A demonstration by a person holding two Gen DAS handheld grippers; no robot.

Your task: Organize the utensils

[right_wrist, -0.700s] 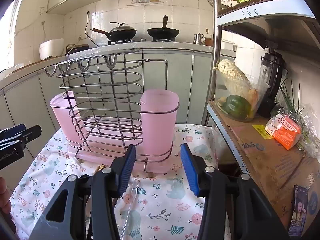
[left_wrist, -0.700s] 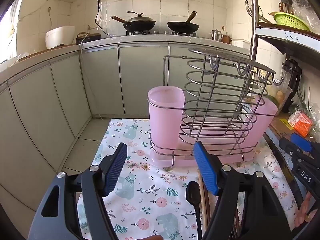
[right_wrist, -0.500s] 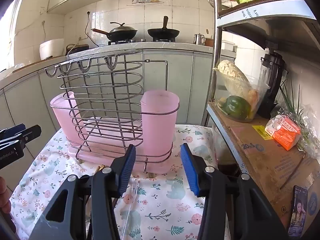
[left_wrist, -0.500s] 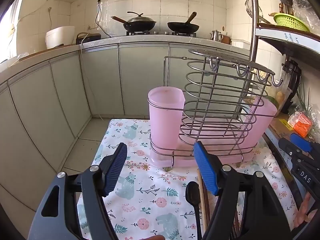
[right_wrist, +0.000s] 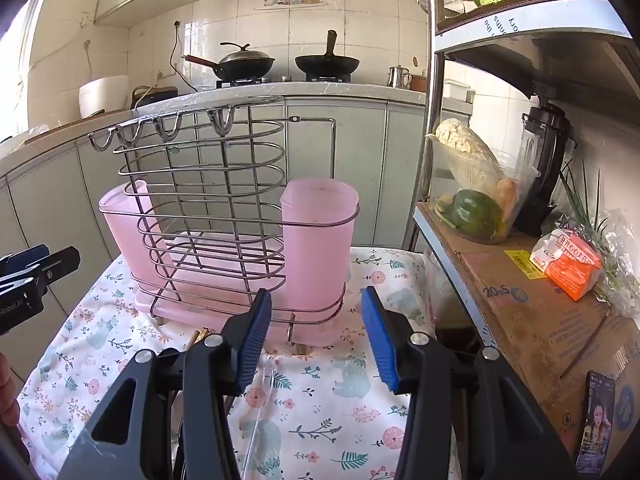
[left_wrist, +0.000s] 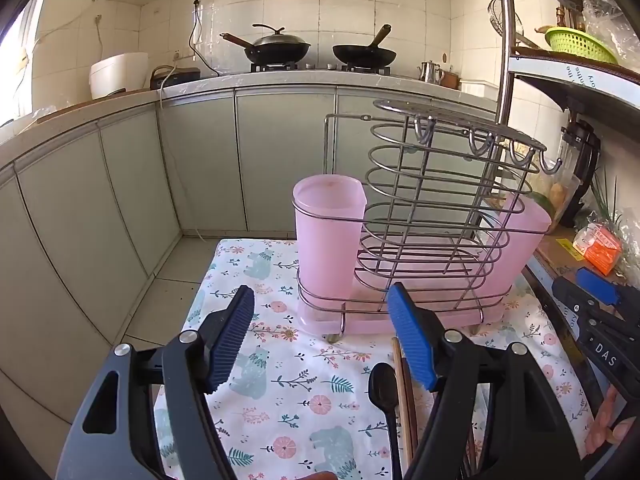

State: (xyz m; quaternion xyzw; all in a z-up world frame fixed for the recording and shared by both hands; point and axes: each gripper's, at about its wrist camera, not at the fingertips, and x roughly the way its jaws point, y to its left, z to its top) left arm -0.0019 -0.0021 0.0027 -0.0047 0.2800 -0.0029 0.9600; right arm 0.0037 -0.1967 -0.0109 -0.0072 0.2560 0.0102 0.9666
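Still loose on the floral-clothed worktop (left_wrist: pixel 280 384), a black spoon (left_wrist: pixel 382 380) and wooden chopsticks (left_wrist: pixel 402 384) lie near its front edge, just before the wire-and-pink utensil rack (left_wrist: pixel 416 248) standing toward the back edge. Neither of the rack's pink cups (right_wrist: pixel 318 240) shows any utensil sticking out, so the sorting appears not yet begun. Both the left tongs (left_wrist: pixel 320 340) and right tongs (right_wrist: pixel 316 336) hover released, grasping nothing.

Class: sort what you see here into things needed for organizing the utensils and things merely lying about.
Needed: wire rack, pink cups, black spoon, chopsticks, left gripper, right gripper.

Lying about: woks, blender, orange packet, green basket.
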